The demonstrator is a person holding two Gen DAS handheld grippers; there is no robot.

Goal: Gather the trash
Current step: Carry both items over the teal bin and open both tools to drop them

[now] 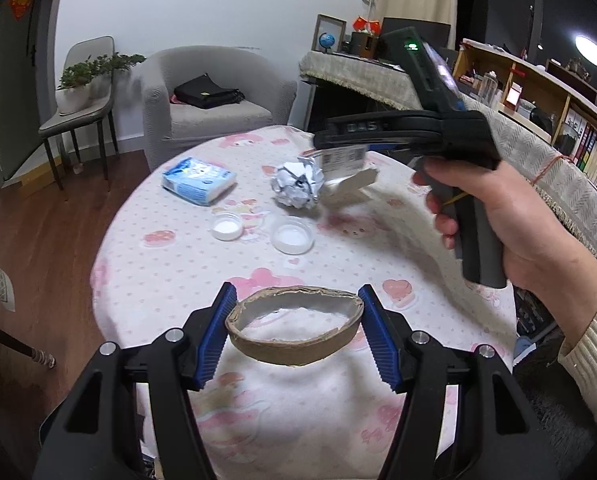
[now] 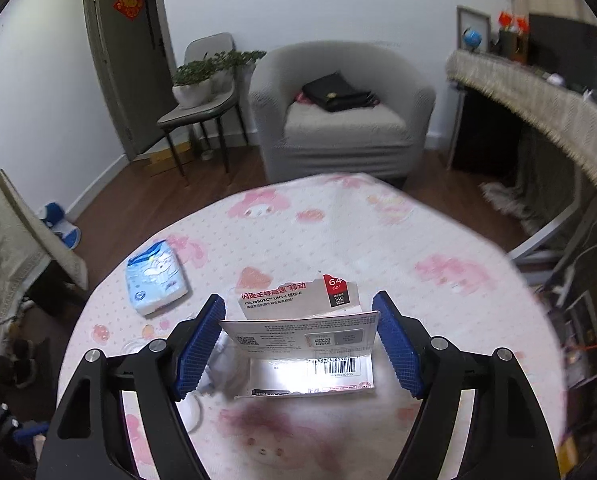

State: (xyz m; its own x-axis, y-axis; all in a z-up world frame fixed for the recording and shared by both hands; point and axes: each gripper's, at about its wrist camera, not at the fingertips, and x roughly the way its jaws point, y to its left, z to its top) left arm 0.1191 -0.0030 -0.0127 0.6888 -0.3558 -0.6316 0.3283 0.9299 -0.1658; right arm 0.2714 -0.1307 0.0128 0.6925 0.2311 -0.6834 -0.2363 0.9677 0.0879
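Left wrist view shows our left gripper [image 1: 296, 330] clenching the cardboard ring [image 1: 294, 330], while our right gripper [image 2: 298, 344] grasps torn packaging [image 2: 304, 344], crumpled paper [image 1: 297, 184] at centre frame lying ahead.

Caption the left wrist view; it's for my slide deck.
Left gripper squeezes a cardboard tape ring above the pink-print tablecloth; right gripper lifts torn card packaging.

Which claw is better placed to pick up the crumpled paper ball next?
Neither is free: the left claw grips a cardboard ring, the right claw a torn card package. The right hovers by the paper ball.
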